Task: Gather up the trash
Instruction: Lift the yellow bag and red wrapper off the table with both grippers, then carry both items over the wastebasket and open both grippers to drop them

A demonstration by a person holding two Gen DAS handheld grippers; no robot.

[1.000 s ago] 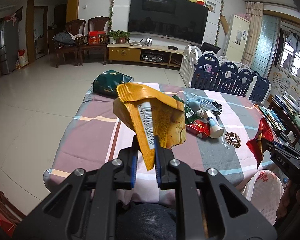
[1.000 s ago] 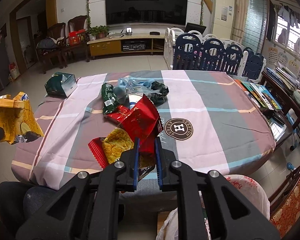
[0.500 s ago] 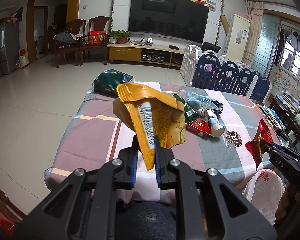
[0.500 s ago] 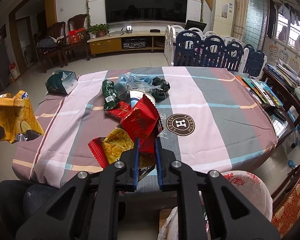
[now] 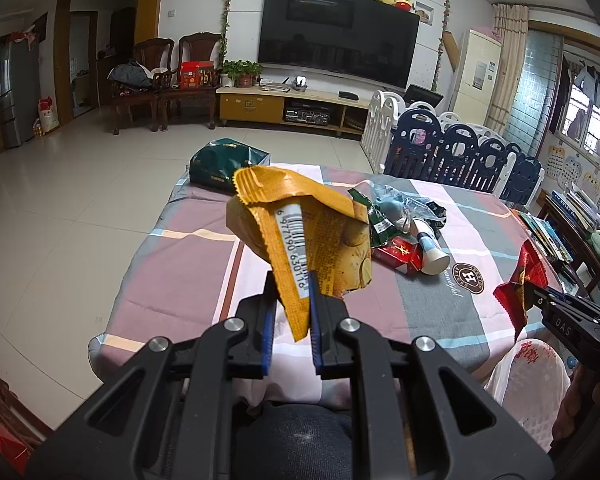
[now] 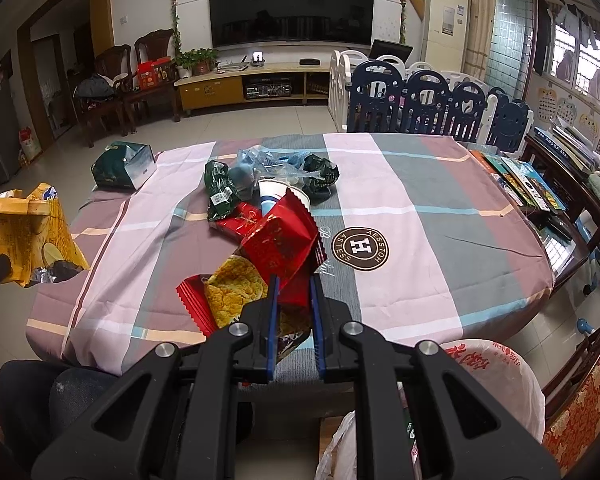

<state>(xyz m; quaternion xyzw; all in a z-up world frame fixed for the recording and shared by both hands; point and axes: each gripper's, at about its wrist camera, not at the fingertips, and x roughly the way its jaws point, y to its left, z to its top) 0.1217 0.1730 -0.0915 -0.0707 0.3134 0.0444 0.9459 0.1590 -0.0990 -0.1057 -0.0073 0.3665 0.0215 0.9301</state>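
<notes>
- Left gripper (image 5: 291, 304) was clamped on a yellow snack wrapper (image 5: 300, 236), held up over the near edge of the table (image 5: 180, 272).
- Right gripper (image 6: 293, 300) was pinched shut on a red snack wrapper (image 6: 284, 248), also lifted.
- Step looked like carry-to-bin; white bin-bag (image 6: 496, 380) sat at 5 o'clock in the right view.
- Next move probably needs both swung over the bag, then released.
- More trash at 12 o'clock: paper cup (image 6: 278, 198), green packet (image 6: 220, 196).

Home living room, television (image 5: 336, 34), playpen fence (image 5: 452, 152)
</notes>
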